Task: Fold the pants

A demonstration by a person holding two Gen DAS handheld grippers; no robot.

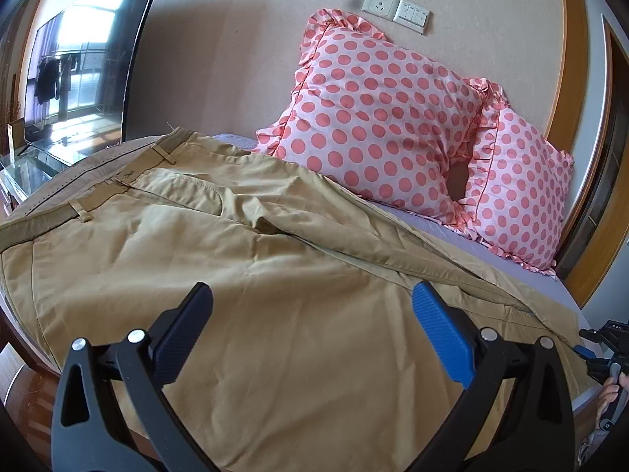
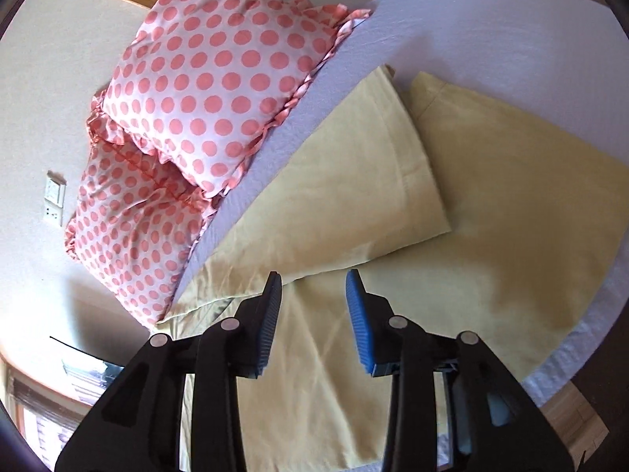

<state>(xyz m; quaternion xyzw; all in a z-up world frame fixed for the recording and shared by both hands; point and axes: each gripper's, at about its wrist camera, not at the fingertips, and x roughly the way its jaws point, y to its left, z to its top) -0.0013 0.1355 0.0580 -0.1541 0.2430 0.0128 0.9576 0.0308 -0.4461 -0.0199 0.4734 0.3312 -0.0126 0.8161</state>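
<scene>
Both claws, left (image 1: pixel 312 326) & right (image 2: pixel 314 306), released over khaki pants (image 1: pixel 243 275); no legible label.

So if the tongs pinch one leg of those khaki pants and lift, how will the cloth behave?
The khaki pants lie creased and draped on the bed, so they probably hang limp rather than hold shape. The waistband looks thicker, likely dragging behind. The legs overlap, so one may tug the other.

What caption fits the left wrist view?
Open left gripper above khaki pants on the bed, polka-dot pillows behind.
</scene>
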